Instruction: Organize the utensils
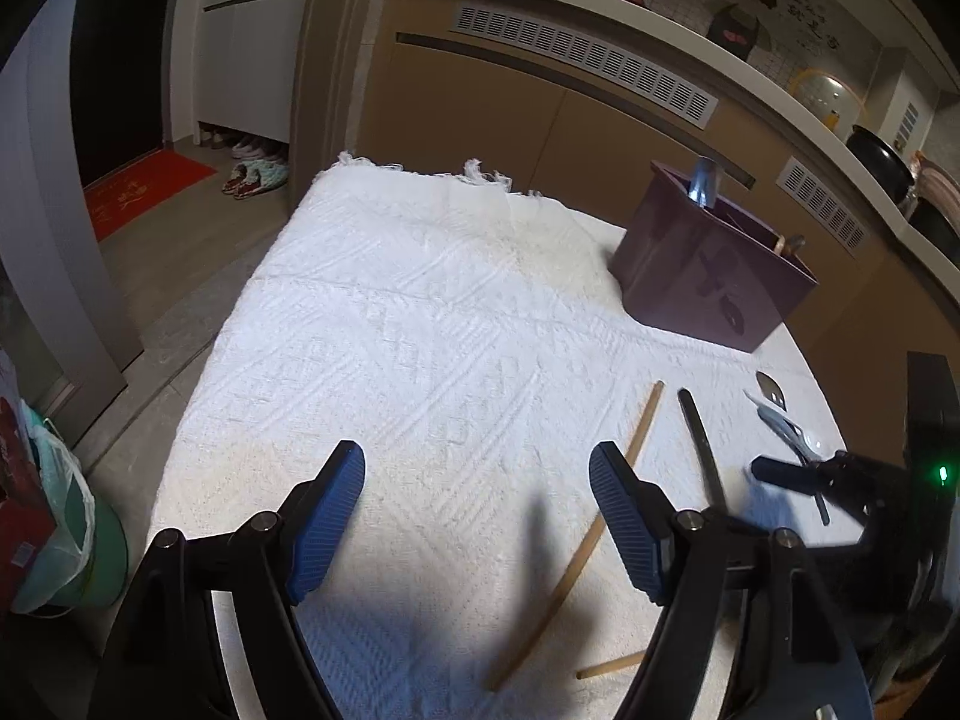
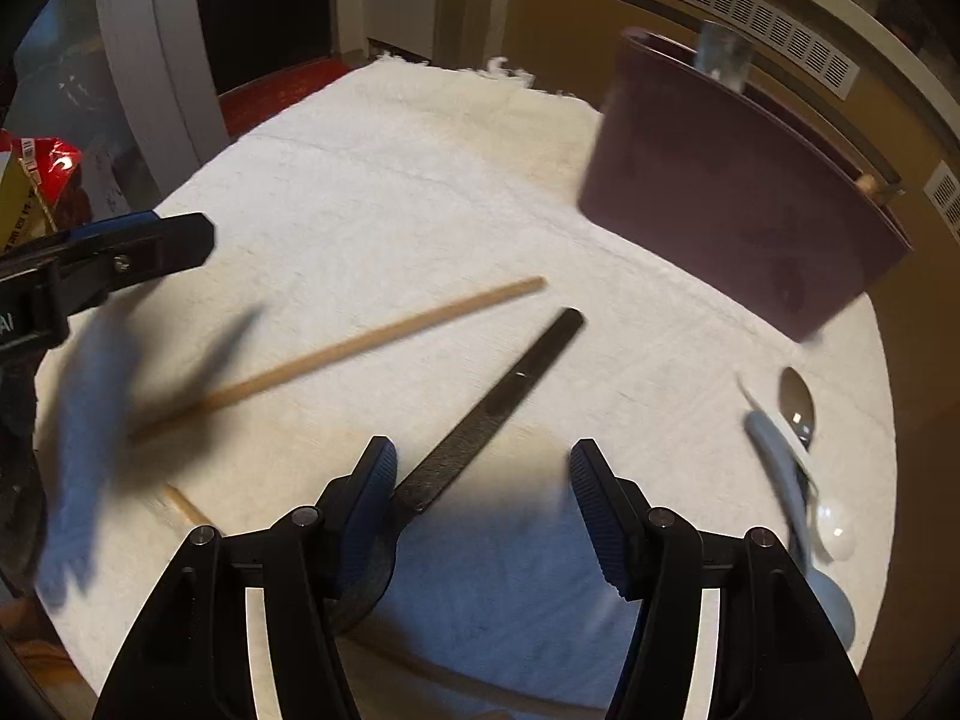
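In the left wrist view my left gripper (image 1: 477,516) stands open over the white cloth, with nothing between its blue pads. A wooden chopstick (image 1: 645,420) runs behind its right finger, and a second chopstick's end (image 1: 606,667) shows below. In the right wrist view my right gripper (image 2: 486,498) is open low over a black utensil handle (image 2: 510,384). The handle passes just inside the left pad and disappears under that finger. The long chopstick (image 2: 360,348) lies to the left. A purple utensil holder (image 2: 738,204) stands at the back right with a metal utensil (image 2: 720,54) in it.
A metal spoon (image 2: 798,402) and pale spoons (image 2: 834,528) lie in a heap near the right edge of the round table's cloth (image 2: 420,180). My left gripper's finger shows blurred at the left. Past the far edge are a floor and a cabinet (image 1: 480,96).
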`<state>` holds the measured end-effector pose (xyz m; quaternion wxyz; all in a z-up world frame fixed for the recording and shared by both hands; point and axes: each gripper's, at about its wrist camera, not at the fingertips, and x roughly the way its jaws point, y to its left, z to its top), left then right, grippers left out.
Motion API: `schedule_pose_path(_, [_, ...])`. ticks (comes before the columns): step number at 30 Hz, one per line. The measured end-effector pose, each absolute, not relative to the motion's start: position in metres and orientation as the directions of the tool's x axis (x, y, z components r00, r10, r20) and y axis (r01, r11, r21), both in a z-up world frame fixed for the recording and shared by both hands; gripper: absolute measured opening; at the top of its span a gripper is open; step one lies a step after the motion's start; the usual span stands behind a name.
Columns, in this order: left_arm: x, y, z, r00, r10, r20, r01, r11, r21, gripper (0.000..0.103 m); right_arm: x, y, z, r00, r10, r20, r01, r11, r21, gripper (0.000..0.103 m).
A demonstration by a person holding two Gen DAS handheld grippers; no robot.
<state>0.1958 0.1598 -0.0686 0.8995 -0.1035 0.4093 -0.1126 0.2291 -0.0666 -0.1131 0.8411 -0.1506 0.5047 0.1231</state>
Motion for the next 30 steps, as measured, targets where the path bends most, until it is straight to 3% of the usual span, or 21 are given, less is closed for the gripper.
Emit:
schedule_pose_path(7, [0.194, 0.132, -0.076, 0.614, -0.314, -0.725, 0.211, 0.949, -0.232, 0.078, 0.241, -0.13, -0.11, 0.455, 0.054, -0.889, -0.269, 0.96, -0.08, 0.057])
schedule_pose_path(9, [0.192, 0.125, -0.075, 0.61, -0.318, -0.726, 0.239, 0.947, -0.214, 0.078, 0.246, -0.122, -0.108, 0.452, 0.089, -0.887, -0.313, 0.947, -0.064, 0.038])
schedule_pose_path(14, [0.181, 0.11, -0.07, 0.62, -0.306, -0.722, 0.309, 0.942, -0.133, 0.077, 0.262, -0.082, -0.115, 0.466, 0.149, -0.872, -0.412, 0.909, -0.065, 0.034])
schedule_pose_path(16, [0.179, 0.106, -0.068, 0.607, -0.321, -0.727, 0.34, 0.932, -0.127, 0.075, 0.27, -0.076, -0.115, 0.465, 0.166, -0.87, -0.427, 0.902, -0.056, 0.026])
schedule_pose_path(17, [0.178, 0.104, -0.068, 0.597, -0.33, -0.731, 0.357, 0.926, -0.127, 0.074, 0.269, -0.076, -0.113, 0.459, 0.172, -0.872, -0.431, 0.901, -0.049, 0.015])
schedule_pose_path(24, [0.201, 0.069, -0.068, 0.509, -0.342, -0.79, 0.482, 0.873, -0.067, 0.055, 0.257, -0.098, -0.114, 0.467, 0.157, -0.87, -0.39, 0.92, -0.044, 0.012])
schedule_pose_path(30, [0.248, 0.03, -0.077, 0.421, -0.249, -0.872, 0.545, 0.838, 0.024, 0.022, 0.238, -0.134, -0.113, 0.479, 0.154, -0.864, -0.355, 0.934, -0.031, 0.012])
